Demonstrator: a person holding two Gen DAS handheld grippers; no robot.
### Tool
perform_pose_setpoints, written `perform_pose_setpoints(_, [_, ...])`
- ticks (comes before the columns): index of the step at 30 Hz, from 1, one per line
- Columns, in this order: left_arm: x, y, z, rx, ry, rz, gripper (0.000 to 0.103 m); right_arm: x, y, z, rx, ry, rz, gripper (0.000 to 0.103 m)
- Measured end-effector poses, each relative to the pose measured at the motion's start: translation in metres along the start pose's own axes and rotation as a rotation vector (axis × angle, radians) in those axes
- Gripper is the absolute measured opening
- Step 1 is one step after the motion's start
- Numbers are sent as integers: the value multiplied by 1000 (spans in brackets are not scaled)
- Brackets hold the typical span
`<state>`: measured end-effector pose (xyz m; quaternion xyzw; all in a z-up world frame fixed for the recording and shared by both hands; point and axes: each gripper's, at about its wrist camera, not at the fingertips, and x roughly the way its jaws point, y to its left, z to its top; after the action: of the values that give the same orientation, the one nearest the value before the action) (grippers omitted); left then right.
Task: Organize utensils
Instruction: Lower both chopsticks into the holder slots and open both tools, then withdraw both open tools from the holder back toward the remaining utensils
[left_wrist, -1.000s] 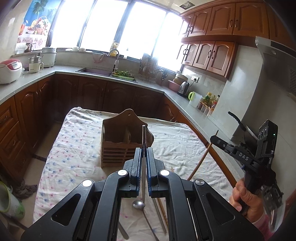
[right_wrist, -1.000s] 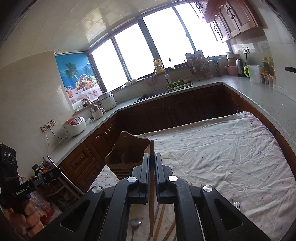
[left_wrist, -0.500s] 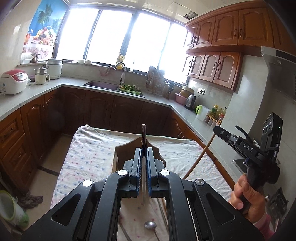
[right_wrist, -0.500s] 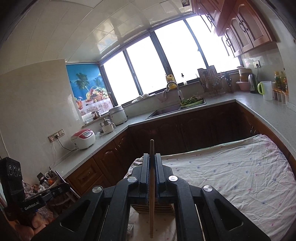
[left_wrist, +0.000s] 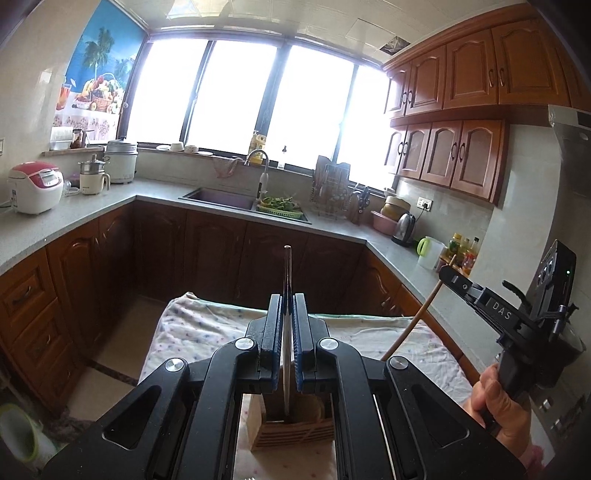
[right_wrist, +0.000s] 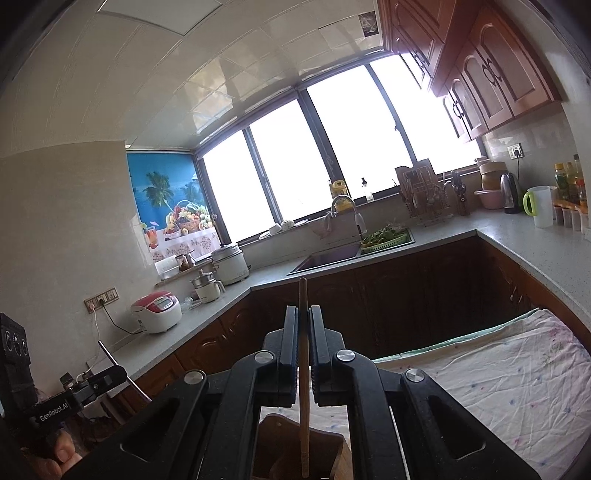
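Both utensils hang upright over the slatted wooden utensil holder (left_wrist: 291, 430), which stands on the flower-printed white tablecloth (left_wrist: 192, 325) of the table, so the step in hand looks like the drop into its compartments. To do it well, each piece should be kept vertical and brought straight down until its lower end is well inside a slot before the grip is eased; letting go too high, or with a tilt, risks the piece catching the divider or tipping out over the rim.

The left gripper (left_wrist: 287, 317) is clamped on a slim metal utensil handle (left_wrist: 287, 269), its blue-lined fingers (left_wrist: 274, 332) pressed almost together with only the thin shaft between them. The shaft's lower end reaches down to the mouth of the holder (whether it is a spoon or a fork cannot be told, since the working end is hidden).

The right gripper (right_wrist: 303, 332) is clamped on a long wooden chopstick (right_wrist: 303, 424), its fingers likewise nearly together. The stick runs upright through the grip, and its lower tip hangs at the opening of the holder's near compartment; whether it touches the wood cannot be told.
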<state>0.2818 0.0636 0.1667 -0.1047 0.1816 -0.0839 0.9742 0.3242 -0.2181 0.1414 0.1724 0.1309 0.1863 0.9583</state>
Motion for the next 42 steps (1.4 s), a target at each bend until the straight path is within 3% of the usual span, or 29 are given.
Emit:
perform_pose_setpoints(13, [56, 19, -54, -43, 75, 40, 4, 37, -32, -65, 76, 59, -51, 5])
perform_pose_setpoints(25, [72, 29, -66, -102, 144, 44, 5, 46, -36, -67, 80, 123, -53, 6])
perform_pose_setpoints(32, [74, 28, -64, -94, 160, 59, 5, 48, -39, -67, 96, 146, -40, 11])
perform_pose_setpoints(34, [74, 28, -64, -93, 166, 62, 7, 47, -40, -67, 108, 150, -35, 20])
perform_pose_setpoints(36, [72, 30, -65, -97, 170, 66, 12, 44, -42, -66, 118, 146, -28, 57])
perform_pose_setpoints(37, [71, 31, -65, -100, 173, 70, 17, 41, -42, -66, 120, 140, -26, 62])
perform_pose_setpoints(39, [66, 32, -65, -110, 166, 80, 46, 36, -42, -64, 122, 135, -23, 75])
perform_pose_setpoints(42, [55, 34, -68, -126, 161, 103, 70, 25, -41, -60, 124, 130, -14, 85])
